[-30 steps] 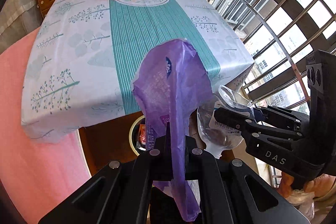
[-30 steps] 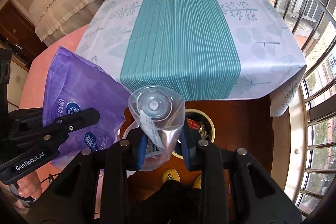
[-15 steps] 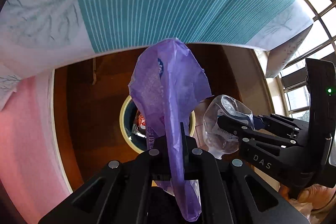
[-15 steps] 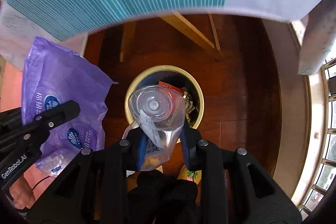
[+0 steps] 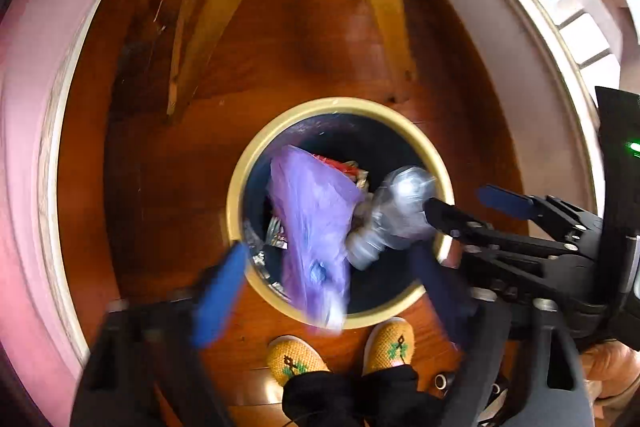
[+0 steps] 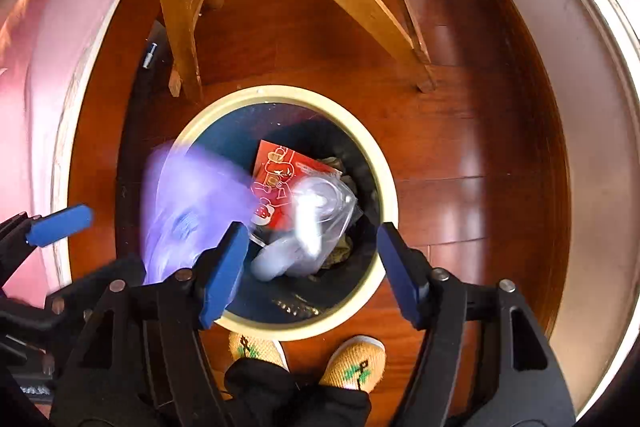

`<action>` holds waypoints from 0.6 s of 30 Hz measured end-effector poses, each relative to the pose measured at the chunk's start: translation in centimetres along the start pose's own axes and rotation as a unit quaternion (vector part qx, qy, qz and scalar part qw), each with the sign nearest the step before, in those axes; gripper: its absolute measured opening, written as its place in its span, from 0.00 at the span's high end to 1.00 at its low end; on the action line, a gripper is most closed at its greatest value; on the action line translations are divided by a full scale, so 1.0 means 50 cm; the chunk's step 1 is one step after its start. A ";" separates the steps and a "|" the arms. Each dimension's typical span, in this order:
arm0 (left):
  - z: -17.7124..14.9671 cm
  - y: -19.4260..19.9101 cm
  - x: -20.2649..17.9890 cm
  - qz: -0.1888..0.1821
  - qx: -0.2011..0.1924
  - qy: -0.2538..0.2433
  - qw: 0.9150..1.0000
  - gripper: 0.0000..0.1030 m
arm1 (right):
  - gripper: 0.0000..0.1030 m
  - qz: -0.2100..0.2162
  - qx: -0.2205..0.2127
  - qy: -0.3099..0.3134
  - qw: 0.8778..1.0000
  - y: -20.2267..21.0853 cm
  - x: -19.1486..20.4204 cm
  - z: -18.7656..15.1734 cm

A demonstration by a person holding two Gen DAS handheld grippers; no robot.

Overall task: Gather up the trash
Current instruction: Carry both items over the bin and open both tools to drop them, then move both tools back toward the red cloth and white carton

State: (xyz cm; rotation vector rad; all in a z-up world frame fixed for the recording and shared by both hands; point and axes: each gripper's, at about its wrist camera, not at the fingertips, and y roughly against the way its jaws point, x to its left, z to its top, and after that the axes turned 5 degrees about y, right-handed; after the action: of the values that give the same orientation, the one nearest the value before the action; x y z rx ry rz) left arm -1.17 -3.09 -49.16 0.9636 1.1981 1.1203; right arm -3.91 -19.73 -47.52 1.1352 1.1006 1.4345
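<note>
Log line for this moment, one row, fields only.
left gripper: open | right gripper: open | purple bag, clear plastic bottle: released, blurred over bin

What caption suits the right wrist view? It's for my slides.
Open right claw above the trash bin, clear plastic bottle and purple bag dropping in.

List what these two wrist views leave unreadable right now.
- Purple bag: motion-blurred in both views; its print is unreadable.
- Clear plastic bottle: smeared; label illegible.
- Trash bin: bottom hidden by bag, bottle and red wrapper.
- Right gripper: body cut off by the frame's lower edge.
</note>
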 end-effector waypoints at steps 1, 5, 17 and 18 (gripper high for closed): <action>-0.005 -0.006 0.007 0.006 -0.003 0.003 1.000 0.13 | 0.37 0.002 0.000 0.000 1.000 -0.004 -0.003 -0.001; -0.016 -0.006 0.010 0.022 -0.013 0.012 1.000 0.13 | 0.37 0.006 0.001 -0.006 1.000 -0.011 -0.011 -0.004; -0.014 0.097 0.064 0.029 -0.043 0.037 0.998 0.13 | 0.37 0.013 -0.008 -0.020 1.000 0.060 0.007 -0.002; -0.013 0.111 0.062 0.029 -0.045 0.038 0.998 0.13 | 0.37 0.015 -0.008 -0.021 1.000 0.071 0.009 0.000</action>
State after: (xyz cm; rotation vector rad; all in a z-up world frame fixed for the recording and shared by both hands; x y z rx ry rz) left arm -2.49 1.05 -44.47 0.8987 1.1759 1.2568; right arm -4.49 -19.72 -44.00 1.1692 1.0447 1.4332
